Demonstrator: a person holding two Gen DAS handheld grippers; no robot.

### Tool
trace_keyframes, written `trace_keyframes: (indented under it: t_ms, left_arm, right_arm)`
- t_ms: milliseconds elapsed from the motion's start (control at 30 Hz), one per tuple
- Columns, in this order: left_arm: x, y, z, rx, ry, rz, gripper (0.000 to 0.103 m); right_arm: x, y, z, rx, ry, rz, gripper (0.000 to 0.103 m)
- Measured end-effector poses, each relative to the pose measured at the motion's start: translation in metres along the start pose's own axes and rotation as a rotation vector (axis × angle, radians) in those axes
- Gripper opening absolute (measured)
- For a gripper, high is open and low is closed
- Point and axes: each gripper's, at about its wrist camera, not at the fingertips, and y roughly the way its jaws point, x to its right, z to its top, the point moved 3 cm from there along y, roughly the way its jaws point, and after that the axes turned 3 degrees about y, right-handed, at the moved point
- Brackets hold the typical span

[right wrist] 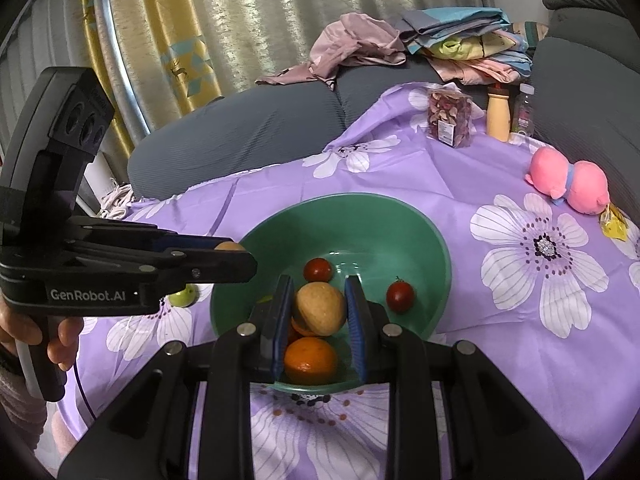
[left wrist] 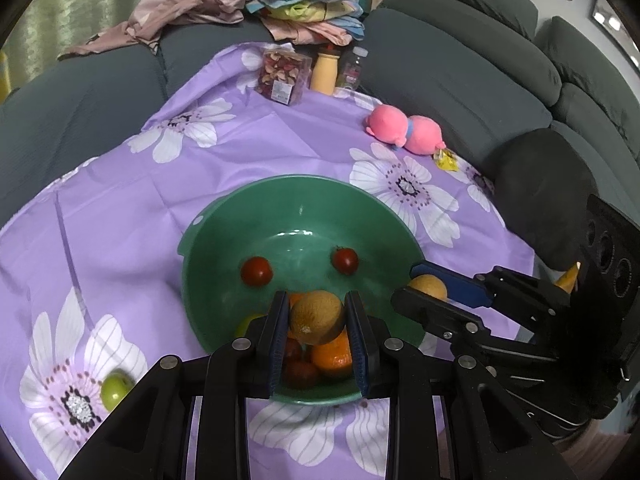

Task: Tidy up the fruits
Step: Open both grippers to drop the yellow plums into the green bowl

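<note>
A green bowl (left wrist: 300, 179) (right wrist: 360, 197) stands on the purple flowered cloth. In it lie two small red tomatoes (left wrist: 257, 271) (left wrist: 345, 260), an orange (left wrist: 332, 354) (right wrist: 310, 360) and other fruit partly hidden by the fingers. My left gripper (left wrist: 317, 300) (right wrist: 238, 254) is shut on a brownish round fruit (left wrist: 316, 318) over the bowl's near side. My right gripper (right wrist: 319, 284) (left wrist: 408, 282) is shut on a tan round fruit (right wrist: 320, 308) (left wrist: 428, 286), just above the bowl's rim. A green apple (left wrist: 114, 390) (right wrist: 184, 295) lies on the cloth left of the bowl.
A pink plush toy (left wrist: 404, 130) and a yellow packet (left wrist: 446, 159) lie at the cloth's far right. A snack box (left wrist: 284, 76) and two bottles (left wrist: 326, 72) stand at the back. A grey sofa (left wrist: 460, 80) with piled clothes surrounds the table.
</note>
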Motion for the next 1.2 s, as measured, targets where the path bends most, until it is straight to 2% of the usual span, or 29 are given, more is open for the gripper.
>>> trace_keyframes:
  t_ms: [567,1200]
  left_arm:
    - [0.000,0.027,0.004,-0.048,0.013,0.020,0.029]
    - [-0.005,0.024,0.000,-0.045,0.006,0.036,0.029]
  right_arm:
    - [0.015,0.013,0.000,-0.037,0.000,-0.030,0.027]
    - [0.011,0.016,-0.001,-0.055,-0.015,-0.034,0.028]
